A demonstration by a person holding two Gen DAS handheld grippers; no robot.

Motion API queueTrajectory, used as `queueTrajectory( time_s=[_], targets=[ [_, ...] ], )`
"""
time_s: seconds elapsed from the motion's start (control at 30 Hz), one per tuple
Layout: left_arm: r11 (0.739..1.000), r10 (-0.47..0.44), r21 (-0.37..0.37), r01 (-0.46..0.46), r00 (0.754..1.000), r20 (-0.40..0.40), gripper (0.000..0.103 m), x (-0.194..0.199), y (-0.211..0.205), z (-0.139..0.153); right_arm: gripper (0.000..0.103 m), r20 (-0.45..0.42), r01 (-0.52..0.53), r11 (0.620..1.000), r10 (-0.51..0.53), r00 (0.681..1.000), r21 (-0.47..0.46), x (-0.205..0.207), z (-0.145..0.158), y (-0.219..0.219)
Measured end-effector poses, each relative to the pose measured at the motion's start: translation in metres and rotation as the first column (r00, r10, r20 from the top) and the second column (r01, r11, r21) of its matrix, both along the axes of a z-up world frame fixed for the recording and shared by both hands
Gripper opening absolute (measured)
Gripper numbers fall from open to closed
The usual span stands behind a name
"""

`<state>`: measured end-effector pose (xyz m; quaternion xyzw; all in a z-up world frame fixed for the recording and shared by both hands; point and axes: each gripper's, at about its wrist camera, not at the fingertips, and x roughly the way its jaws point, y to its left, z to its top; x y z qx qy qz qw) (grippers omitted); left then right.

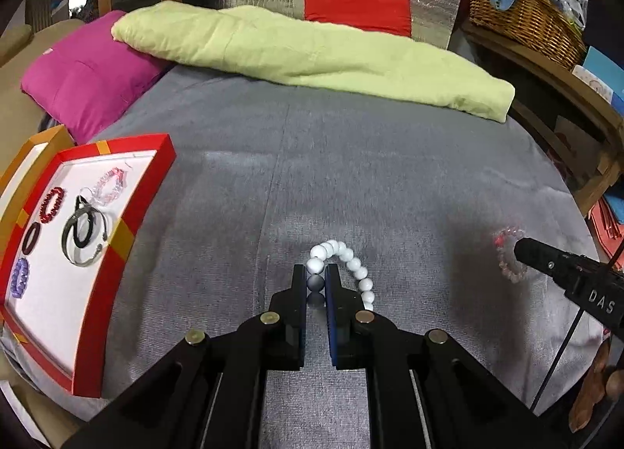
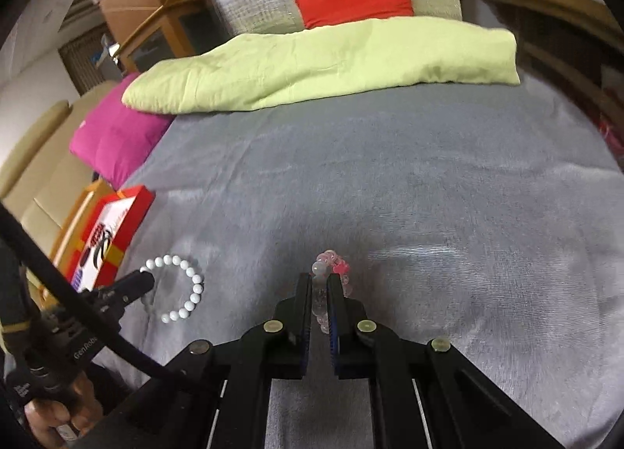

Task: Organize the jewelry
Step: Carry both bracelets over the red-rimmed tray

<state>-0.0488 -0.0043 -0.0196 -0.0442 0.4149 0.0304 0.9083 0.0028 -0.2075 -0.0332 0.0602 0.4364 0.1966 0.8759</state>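
Left tongs (image 1: 316, 285) pinch a white bead bracelet (image 1: 349, 262); right tongs (image 2: 320, 293) clamp a pink-and-clear bead bracelet (image 2: 331, 266), both hanging over the grey bed (image 1: 351, 176). Carry them level to the red tray (image 1: 128, 230) farther left, lowering each loop flat, long axis along the tray.

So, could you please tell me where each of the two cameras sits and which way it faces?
Left wrist: rides the left gripper, looking forward and down over the grey bed; its jaws are shut on a white bead bracelet; red tray to the left, right gripper at the right edge.
Right wrist: rides the right gripper, same heading; jaws shut on a pink bead bracelet; left gripper and a hand lower left.
Shared: both bracelets, the tray, the green blanket and the magenta pillow.
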Motion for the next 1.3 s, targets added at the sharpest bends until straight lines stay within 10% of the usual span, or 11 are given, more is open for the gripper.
queueTrajectory(
  time_s=[1.3],
  targets=[
    [0.999,0.002,0.049,-0.003,1.0,0.018,0.009,-0.013,-0.004,0.006,0.008,0.047,-0.023,0.999,0.022,0.999,0.031,-0.021,0.019,0.007]
  ],
)
